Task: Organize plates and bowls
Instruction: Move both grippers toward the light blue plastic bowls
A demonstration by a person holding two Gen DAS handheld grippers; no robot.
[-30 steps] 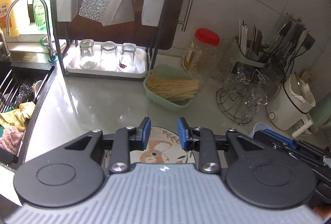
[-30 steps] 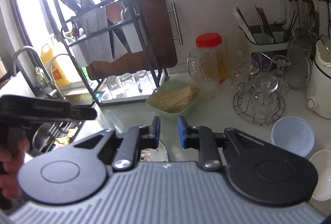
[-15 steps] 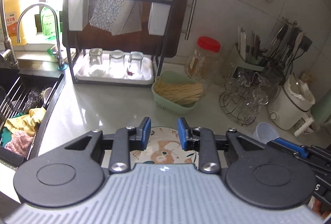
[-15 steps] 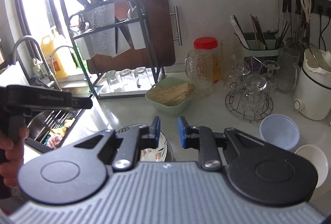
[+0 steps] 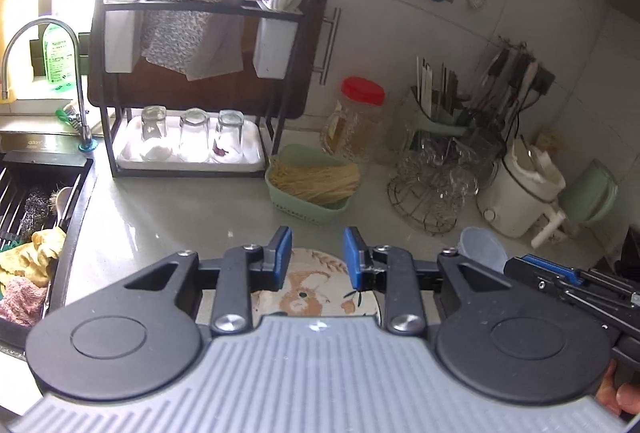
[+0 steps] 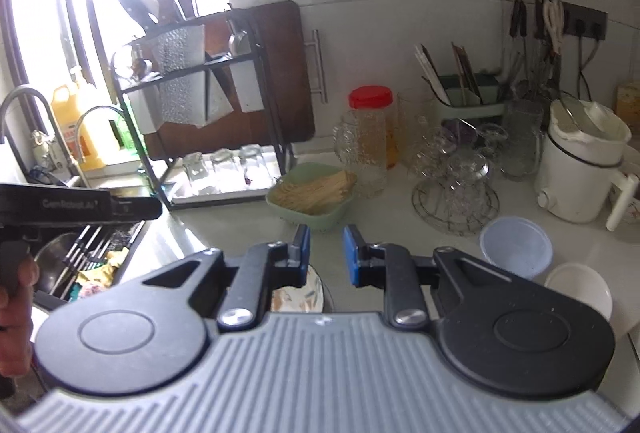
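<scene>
Both tongs stand apart, empty: left tongs (image 5: 316,253) just widened over floral plate (image 5: 308,289); rim likely slips if grabbed shallow, nudging blue bowl (image 6: 516,247) at 2 o'clock.

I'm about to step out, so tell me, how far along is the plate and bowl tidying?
Nothing looks sorted yet. The patterned plate lies under the left tool, whose jaws have just been opening with nothing pinched between them. The right tool is open and empty too. The blue bowl and white bowl sit unstacked on the counter. Plate and both bowls remain to be organized.
</scene>
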